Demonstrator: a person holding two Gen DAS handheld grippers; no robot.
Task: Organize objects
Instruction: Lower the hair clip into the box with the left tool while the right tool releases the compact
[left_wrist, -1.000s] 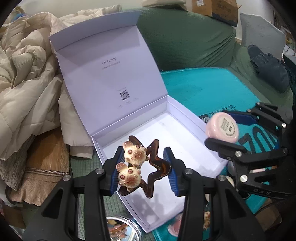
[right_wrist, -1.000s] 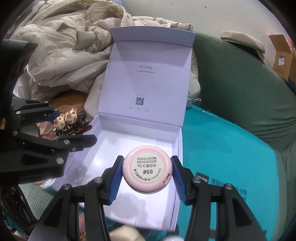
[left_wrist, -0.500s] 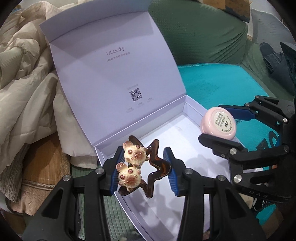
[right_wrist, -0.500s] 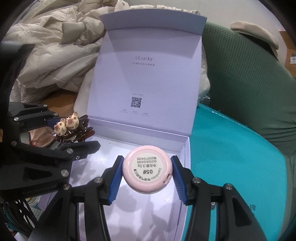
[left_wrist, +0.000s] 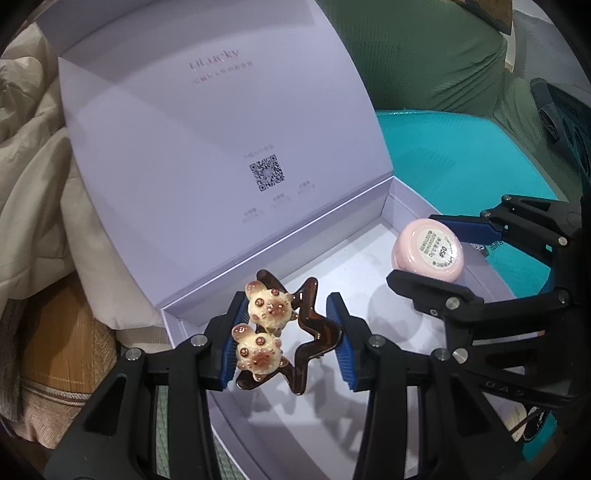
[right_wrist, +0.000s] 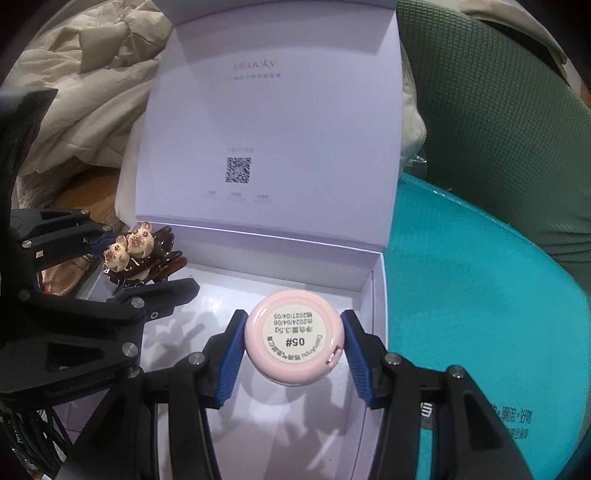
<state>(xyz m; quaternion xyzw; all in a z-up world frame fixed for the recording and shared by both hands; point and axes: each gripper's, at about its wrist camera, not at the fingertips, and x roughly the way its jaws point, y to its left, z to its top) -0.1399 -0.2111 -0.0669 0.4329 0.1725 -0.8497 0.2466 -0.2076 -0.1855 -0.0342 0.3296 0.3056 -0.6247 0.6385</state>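
Observation:
My left gripper is shut on a brown star-shaped hair clip with two cream bear heads, held over the near left part of an open white gift box. My right gripper is shut on a round pink compact with a "05#" label, held over the box's right side. The compact and right gripper also show in the left wrist view. The clip shows in the right wrist view at the box's left edge. The lid stands upright behind.
A cream jacket is heaped left of the box. A teal mat lies to the right, with a green sofa behind. A tan cushion sits at the lower left.
Both grippers have moved forward and lower over the open box, each still holding its object. The box and lid now fill more of both views.

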